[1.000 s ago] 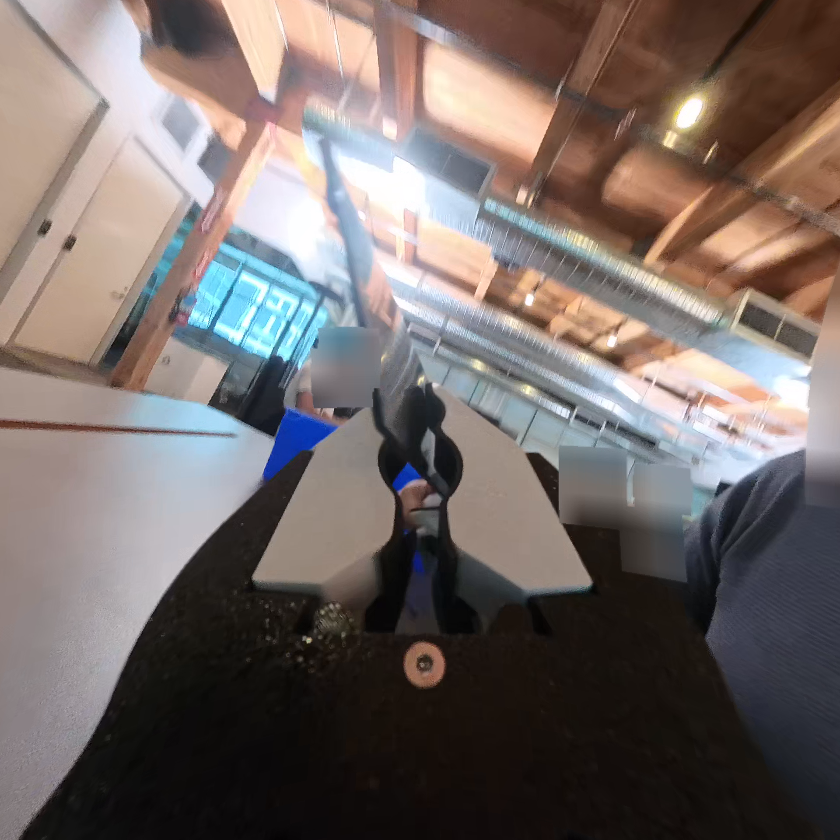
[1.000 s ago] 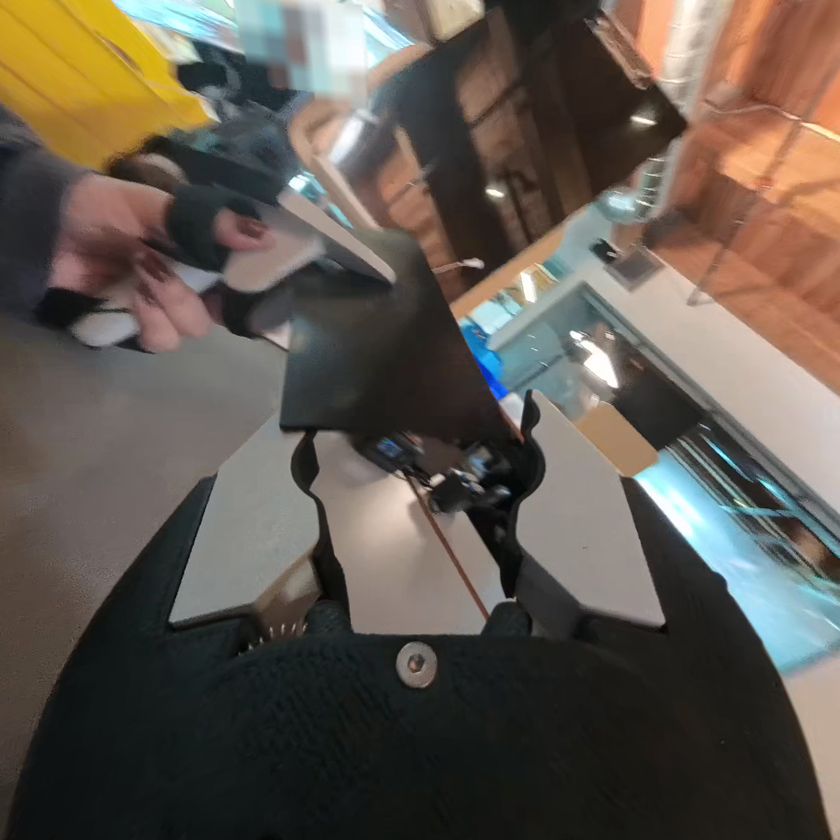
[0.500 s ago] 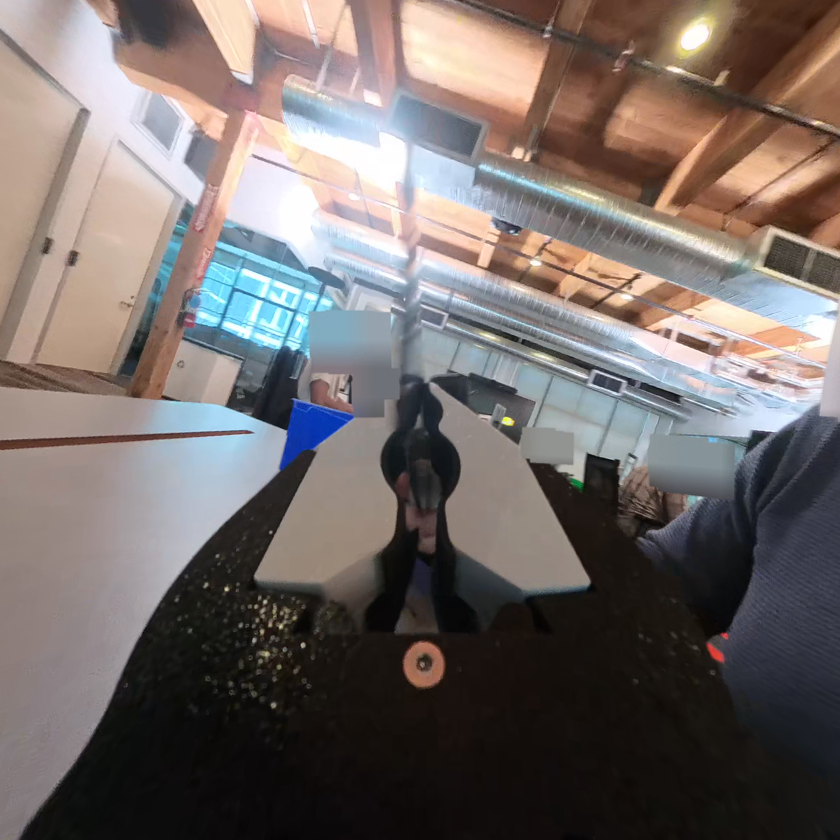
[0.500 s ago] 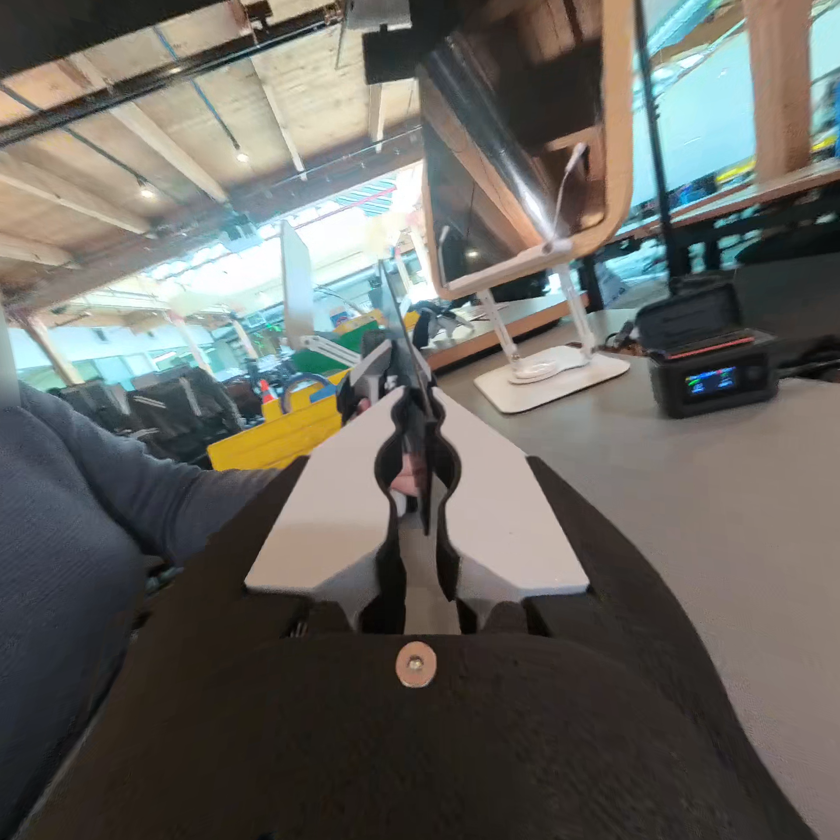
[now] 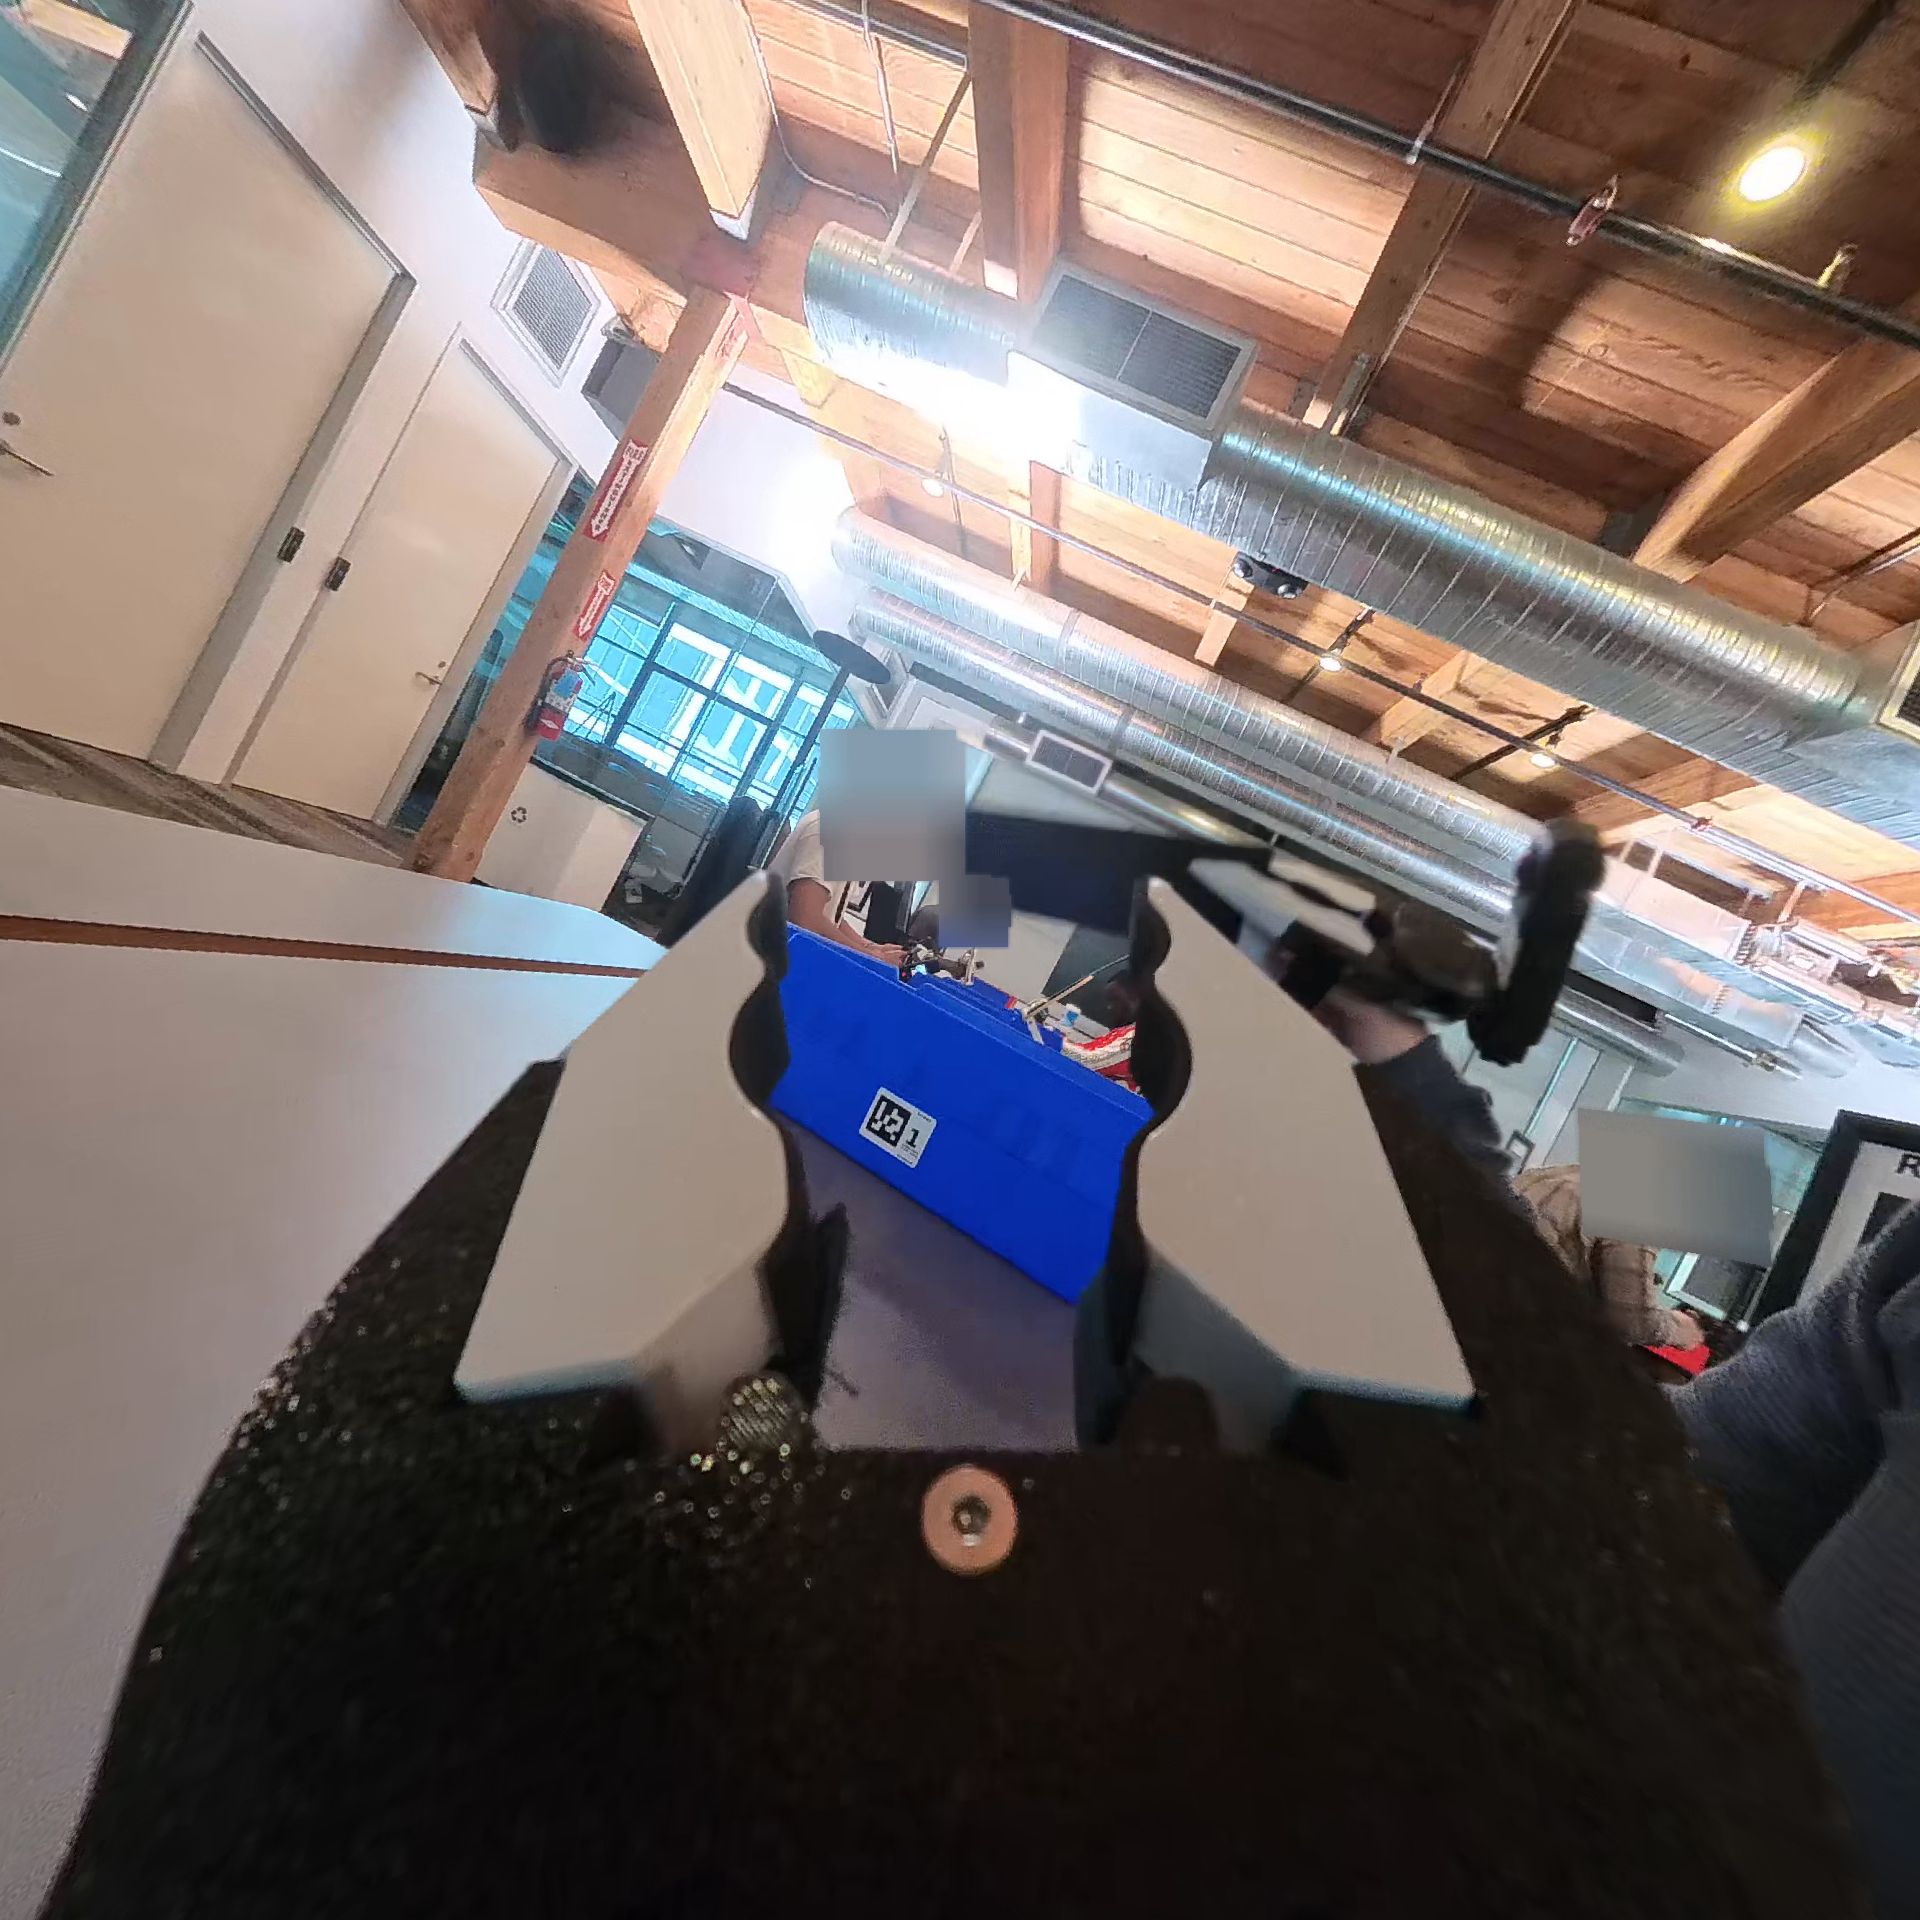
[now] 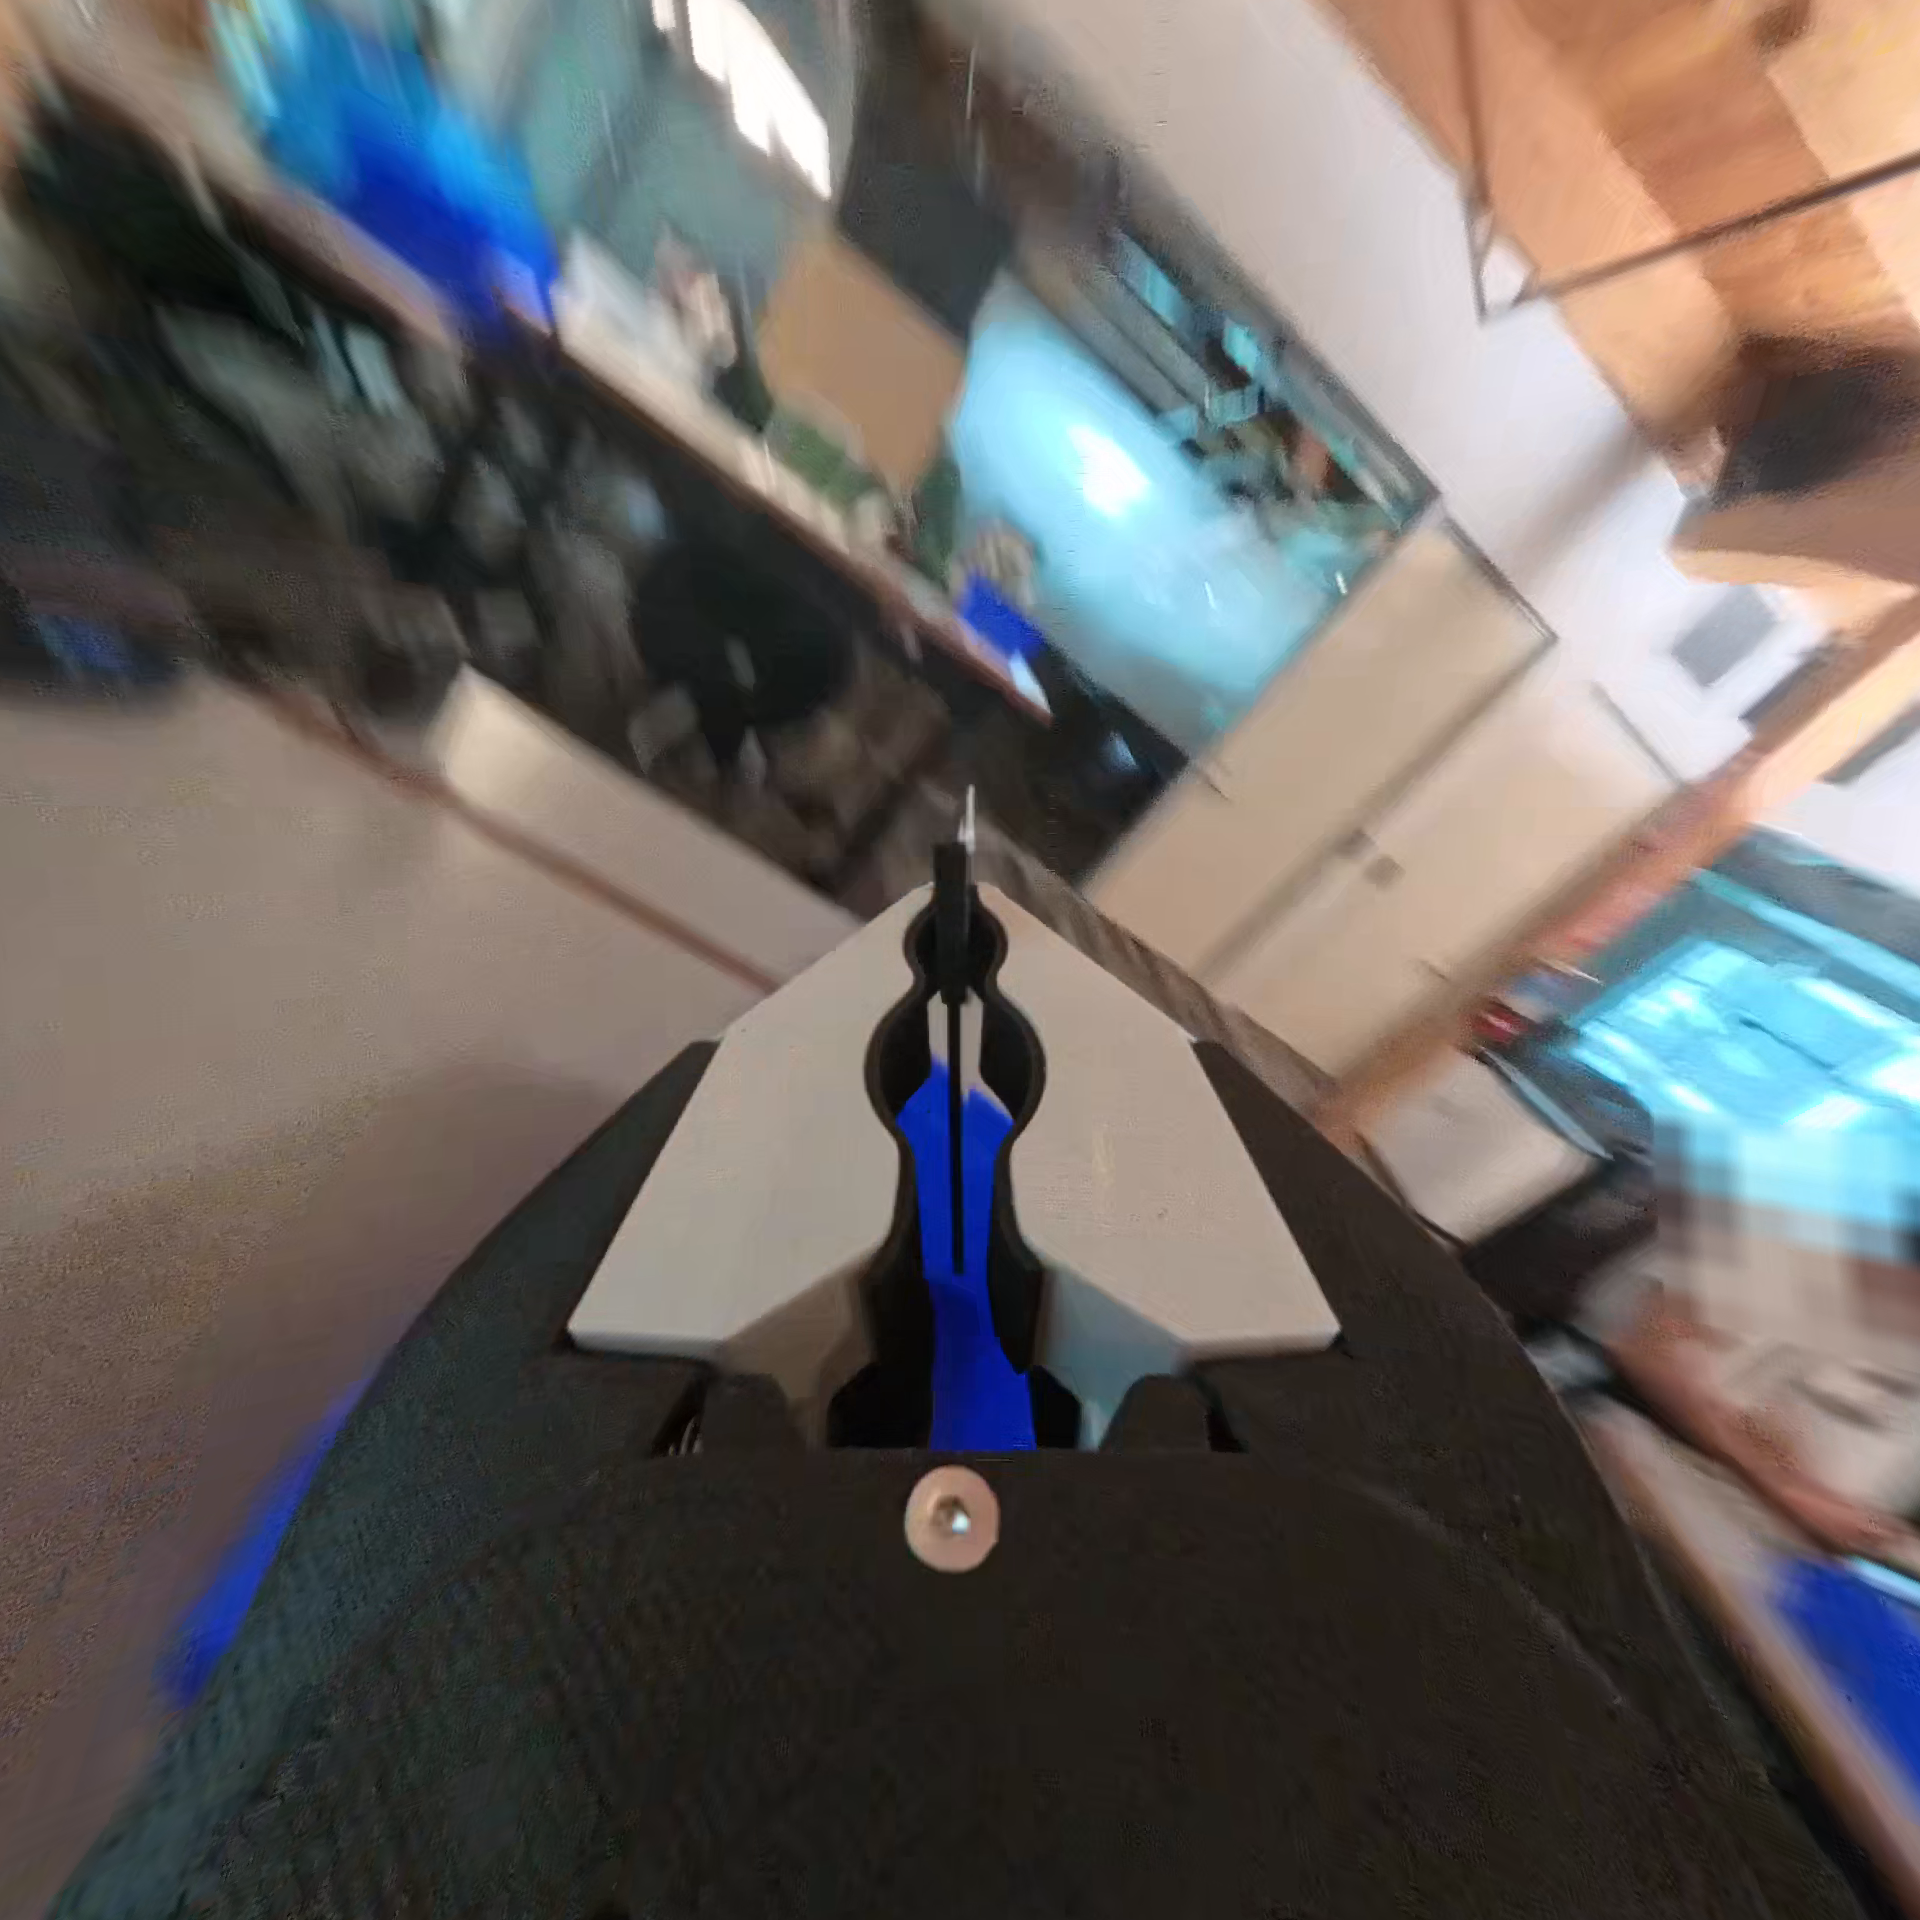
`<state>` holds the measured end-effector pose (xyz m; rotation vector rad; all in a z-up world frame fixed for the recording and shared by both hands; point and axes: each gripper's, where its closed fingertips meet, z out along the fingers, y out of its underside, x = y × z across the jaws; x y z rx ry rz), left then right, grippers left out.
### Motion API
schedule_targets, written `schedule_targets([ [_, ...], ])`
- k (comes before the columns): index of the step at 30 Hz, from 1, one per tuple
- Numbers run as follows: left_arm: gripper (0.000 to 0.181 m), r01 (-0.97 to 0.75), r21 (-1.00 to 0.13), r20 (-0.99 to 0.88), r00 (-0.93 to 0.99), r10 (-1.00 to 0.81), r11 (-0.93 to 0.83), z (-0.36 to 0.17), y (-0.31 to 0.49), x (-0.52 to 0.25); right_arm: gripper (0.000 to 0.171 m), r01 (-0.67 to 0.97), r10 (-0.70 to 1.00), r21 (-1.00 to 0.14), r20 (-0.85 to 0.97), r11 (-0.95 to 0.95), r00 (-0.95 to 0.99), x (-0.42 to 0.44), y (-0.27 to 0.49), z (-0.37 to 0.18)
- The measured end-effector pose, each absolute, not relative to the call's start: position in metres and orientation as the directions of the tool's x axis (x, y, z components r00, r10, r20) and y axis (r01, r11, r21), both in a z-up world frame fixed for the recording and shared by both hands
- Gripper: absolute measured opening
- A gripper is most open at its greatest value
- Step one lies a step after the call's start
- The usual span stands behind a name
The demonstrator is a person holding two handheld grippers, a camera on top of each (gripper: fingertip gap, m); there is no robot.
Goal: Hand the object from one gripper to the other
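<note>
Transfer is judged complete: the thin flat black sheet (image 6: 954,940) is pinched edge-on by the right gripper (image 6: 954,914); the left gripper (image 5: 954,935), spread and empty, is next to be withdrawn from the sheet.

The left gripper (image 5: 956,935) is standing with its jaws wide apart and nothing between them. Through the gap a blue bin (image 5: 966,1122) is showing on the white table (image 5: 260,1091). Up on the right, the right gripper (image 5: 1195,883) is holding a flat black object (image 5: 1060,857).
</note>
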<state>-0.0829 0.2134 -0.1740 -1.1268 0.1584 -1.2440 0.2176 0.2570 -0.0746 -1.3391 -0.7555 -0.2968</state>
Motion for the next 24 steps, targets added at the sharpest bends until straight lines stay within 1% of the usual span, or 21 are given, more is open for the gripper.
schedule_targets([
  [1,0.062,0.662,-0.741,0.458,0.380,-0.804,-0.109,-0.174,0.213,-0.083,0.000,0.700,0.216,-0.694,0.719,0.167,0.661,0.229,0.264,-0.093],
  [3,0.059,0.657,-0.745,0.457,0.375,-0.807,-0.116,-0.175,0.213,-0.081,0.000,0.826,0.276,-0.553,0.815,0.108,0.509,0.237,0.277,-0.130],
  [5,0.056,0.652,-0.749,0.451,0.373,-0.811,-0.116,-0.175,0.212,-0.079,0.000,0.901,0.316,-0.403,0.886,0.158,0.341,0.231,0.289,-0.160],
  [7,0.053,0.649,-0.752,0.448,0.371,-0.814,-0.117,-0.175,0.212,-0.078,0.000,0.938,0.313,-0.223,0.940,0.265,0.135,0.220,0.297,-0.186],
  [8,0.053,0.649,-0.752,0.448,0.370,-0.814,-0.119,-0.175,0.212,-0.078,0.000,0.936,0.311,-0.169,0.948,0.310,0.068,0.215,0.300,-0.196],
  [9,0.052,0.649,-0.751,0.449,0.368,-0.814,-0.120,-0.175,0.211,-0.078,0.000,0.928,0.326,-0.139,0.945,0.346,0.020,0.210,0.302,-0.207],
  [10,0.050,0.650,-0.750,0.449,0.364,-0.816,-0.123,-0.175,0.211,-0.078,0.000,0.923,0.364,-0.130,0.931,0.361,-0.011,0.208,0.304,-0.219],
  [12,0.050,0.653,-0.746,0.454,0.358,-0.816,-0.129,-0.175,0.211,-0.078,0.000,0.929,0.483,-0.154,0.875,0.336,-0.030,0.210,0.305,-0.241],
  [14,0.051,0.656,-0.743,0.459,0.357,-0.814,-0.131,-0.175,0.212,-0.079,0.006,0.938,0.585,-0.227,0.810,0.261,0.033,0.216,0.306,-0.250],
  [16,0.053,0.657,-0.742,0.465,0.361,-0.808,-0.134,-0.176,0.213,-0.079,0.040,0.926,0.693,-0.355,0.701,0.132,0.170,0.223,0.301,-0.247],
  [17,0.054,0.656,-0.742,0.469,0.363,-0.805,-0.137,-0.177,0.214,-0.079,0.052,0.910,0.729,-0.411,0.638,0.047,0.250,0.227,0.299,-0.243],
  [18,0.055,0.655,-0.743,0.473,0.366,-0.801,-0.140,-0.178,0.215,-0.079,0.058,0.896,0.744,-0.444,0.590,-0.026,0.314,0.232,0.296,-0.236],
  [19,0.056,0.653,-0.745,0.477,0.372,-0.797,-0.141,-0.178,0.216,-0.079,0.059,0.883,0.744,-0.462,0.560,-0.085,0.365,0.238,0.292,-0.228],
  [24,0.056,0.635,-0.760,0.475,0.401,-0.784,-0.135,-0.181,0.219,-0.078,0.058,0.765,0.618,-0.526,0.474,-0.372,0.627,0.256,0.278,-0.189],
])
